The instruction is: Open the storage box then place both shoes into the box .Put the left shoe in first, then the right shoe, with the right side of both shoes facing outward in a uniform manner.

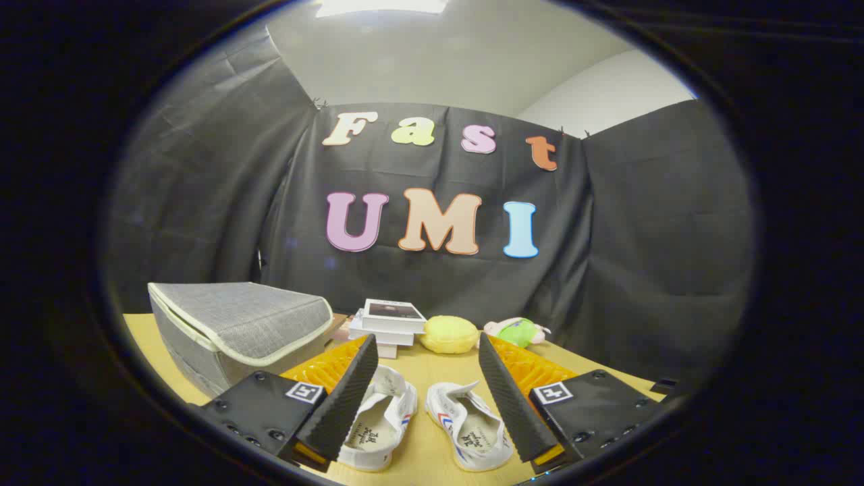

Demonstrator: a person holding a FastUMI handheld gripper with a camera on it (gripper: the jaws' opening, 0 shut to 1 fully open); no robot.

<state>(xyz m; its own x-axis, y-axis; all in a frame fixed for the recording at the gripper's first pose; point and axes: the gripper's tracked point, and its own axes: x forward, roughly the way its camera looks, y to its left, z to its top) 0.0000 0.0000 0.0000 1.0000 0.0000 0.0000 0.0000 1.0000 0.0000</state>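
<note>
Claw [427, 364] spread wide, gripping nothing. Pair of white canvas shoes [425, 422] (red-blue stripes) between fingers, lower centre, on pale wooden surface [432, 368]. Closed grey fabric storage box [236, 331] at lower left, beyond left finger.

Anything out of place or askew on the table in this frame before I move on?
Nothing stands out. The grey storage box is closed, both white shoes sit upright side by side between the open hand-held gripper's fingers, and the books are stacked neatly.
</note>
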